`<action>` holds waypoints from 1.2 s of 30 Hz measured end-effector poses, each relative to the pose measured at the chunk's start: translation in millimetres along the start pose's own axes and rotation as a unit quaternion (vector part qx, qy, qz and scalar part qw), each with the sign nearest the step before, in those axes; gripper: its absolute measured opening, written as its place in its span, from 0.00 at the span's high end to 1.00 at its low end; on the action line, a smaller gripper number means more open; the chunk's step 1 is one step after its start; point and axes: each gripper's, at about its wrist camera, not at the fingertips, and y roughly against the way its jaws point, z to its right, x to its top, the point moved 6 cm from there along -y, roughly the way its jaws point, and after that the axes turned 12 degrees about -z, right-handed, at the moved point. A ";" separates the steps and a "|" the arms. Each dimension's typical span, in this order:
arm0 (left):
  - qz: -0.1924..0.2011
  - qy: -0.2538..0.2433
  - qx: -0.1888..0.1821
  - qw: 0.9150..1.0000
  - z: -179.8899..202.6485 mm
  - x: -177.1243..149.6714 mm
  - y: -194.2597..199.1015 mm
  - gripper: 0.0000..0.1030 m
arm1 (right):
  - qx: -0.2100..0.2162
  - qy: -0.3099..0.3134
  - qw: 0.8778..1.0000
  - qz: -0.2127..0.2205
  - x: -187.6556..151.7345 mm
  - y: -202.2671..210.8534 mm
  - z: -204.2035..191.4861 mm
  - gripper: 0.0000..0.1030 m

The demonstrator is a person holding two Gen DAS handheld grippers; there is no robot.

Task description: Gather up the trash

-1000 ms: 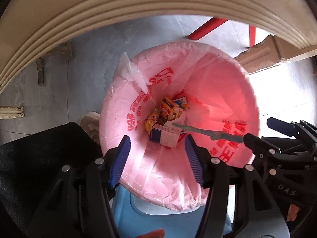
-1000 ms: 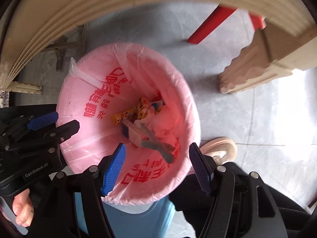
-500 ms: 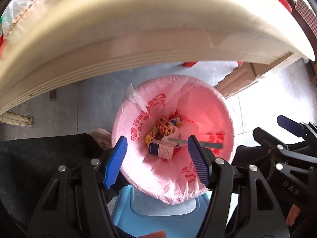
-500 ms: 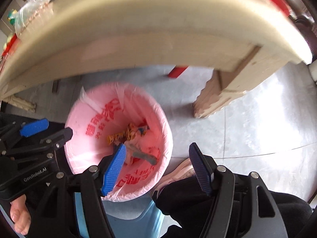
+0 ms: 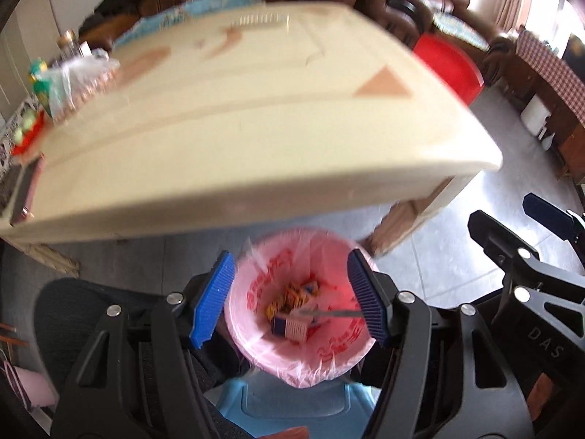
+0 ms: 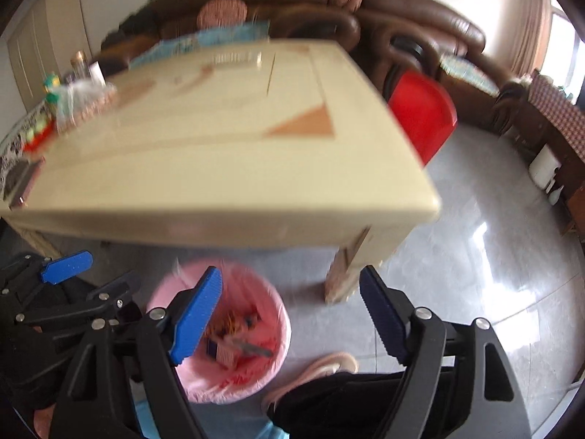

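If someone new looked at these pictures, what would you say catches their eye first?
Probably the pink-lined trash bin on the floor below the near edge of the cream table, with wrappers and a small box inside. Next, the red chair at the table's far right side, before the brown sofa.

This is a lived-in home sitting room: a long brown leather sofa [image 6: 420,18] with round knitted cushions [image 6: 222,11] runs along the far wall, and a low cream coffee table [image 6: 219,146] stands before it on a glossy grey tiled floor [image 6: 475,256]. Bottles and a crumpled plastic bag [image 5: 69,80] crowd the table's left end, a red plastic chair [image 6: 420,117] sits at its far corner, and a pink-lined waste bin [image 5: 329,362] holding wrappers stands on the floor by the near edge. To the right, curtains [image 6: 530,25] hang at a bright window, with a checked cloth [image 5: 548,66] over dark wooden furniture.
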 end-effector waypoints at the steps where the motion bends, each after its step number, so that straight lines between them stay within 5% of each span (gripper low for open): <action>1: 0.011 -0.001 -0.002 1.000 1.5 1.3 10.3 0.37 | 0.003 -0.005 1.000 0.015 2.3 13.1 0.9 0.26; 12: 0.130 0.027 0.036 0.991 -5.0 8.5 106.0 0.33 | 0.009 -0.018 0.992 0.125 18.4 109.6 0.7 0.25; 16: 0.155 0.042 0.039 0.986 -10.7 12.2 133.0 0.30 | 0.007 -0.020 0.985 0.170 19.2 147.7 -5.1 0.13; 20: 0.171 0.049 0.042 0.983 -13.1 13.2 150.3 0.28 | -0.005 -0.022 0.979 0.201 17.0 175.9 -8.5 0.12; 36: 0.196 0.050 0.043 0.978 -9.3 8.0 171.3 0.28 | -0.002 -0.038 0.976 0.212 12.1 192.8 -2.7 0.12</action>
